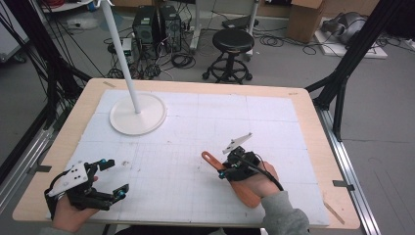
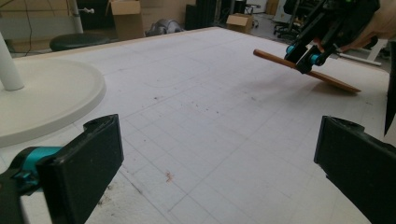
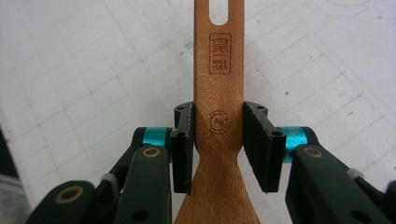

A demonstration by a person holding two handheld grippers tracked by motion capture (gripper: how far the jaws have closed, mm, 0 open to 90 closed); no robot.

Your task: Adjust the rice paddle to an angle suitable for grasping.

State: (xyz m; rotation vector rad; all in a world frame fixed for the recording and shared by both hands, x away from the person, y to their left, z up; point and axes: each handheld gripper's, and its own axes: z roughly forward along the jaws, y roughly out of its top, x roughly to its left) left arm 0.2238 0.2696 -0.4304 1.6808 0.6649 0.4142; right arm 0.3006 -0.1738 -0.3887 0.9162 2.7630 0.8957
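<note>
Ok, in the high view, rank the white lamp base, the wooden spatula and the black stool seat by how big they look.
1. white lamp base
2. wooden spatula, partly hidden by the right gripper
3. black stool seat, but it stands farther from the camera, so this is unsure.

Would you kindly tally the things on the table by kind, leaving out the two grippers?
Wooden board: 1
White lamp base with pole: 1
White gridded mat: 1
Total: 3

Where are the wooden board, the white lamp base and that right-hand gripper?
wooden board (image 3: 218, 88): right gripper view, on its handle.
white lamp base (image 1: 147, 120): high view, on its flat disc.
right gripper (image 3: 217, 140): right gripper view, between its fingertips.
</note>
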